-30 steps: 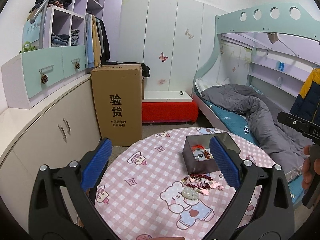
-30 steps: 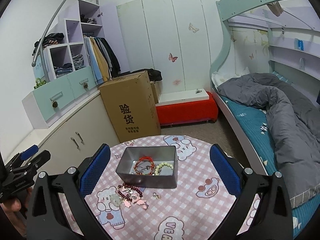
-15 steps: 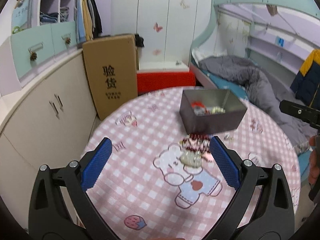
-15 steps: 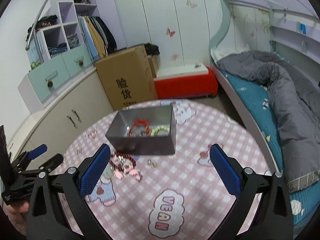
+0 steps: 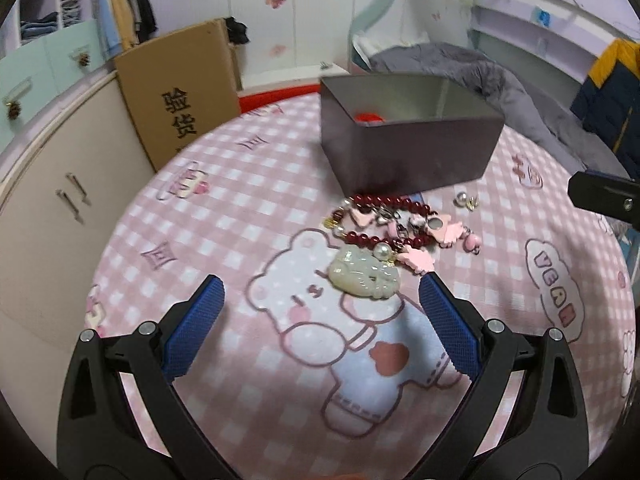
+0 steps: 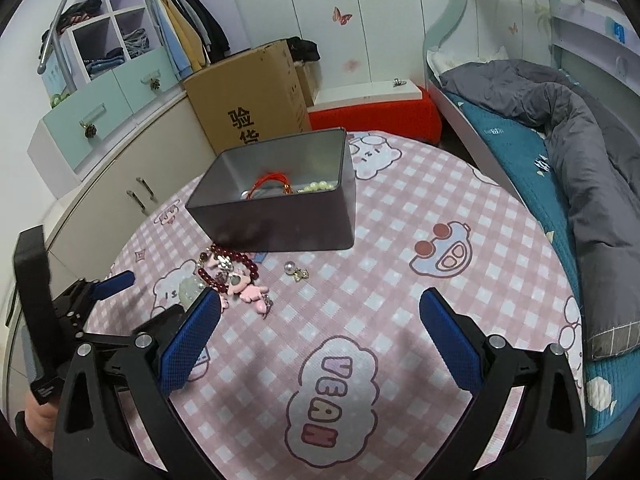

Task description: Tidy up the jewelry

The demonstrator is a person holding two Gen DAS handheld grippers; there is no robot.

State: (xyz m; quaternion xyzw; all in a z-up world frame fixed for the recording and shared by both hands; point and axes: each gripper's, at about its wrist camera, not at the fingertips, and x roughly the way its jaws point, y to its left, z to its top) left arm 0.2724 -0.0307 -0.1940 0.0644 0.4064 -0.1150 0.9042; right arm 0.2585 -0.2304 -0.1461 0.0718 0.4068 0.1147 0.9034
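The left gripper (image 5: 320, 308) hung over the pink checked tablecloth (image 5: 248, 216) with its fingers spread wide and empty; the right gripper (image 6: 320, 320) was likewise spread and empty; just beyond the left one lay a pale green pendant (image 5: 363, 276), touching a tangle of dark red beads (image 5: 384, 216) and pink charms (image 5: 448, 232); behind them stood the grey tin box (image 5: 412, 152), holding a red cord bracelet (image 6: 272, 182) and pale beads (image 6: 318, 187).

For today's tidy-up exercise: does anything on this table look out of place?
Yes. A tangle of dark red beads, pink charms and a pale jade pendant lies loose on the tablecloth beside the tin box, with small earrings nearby.
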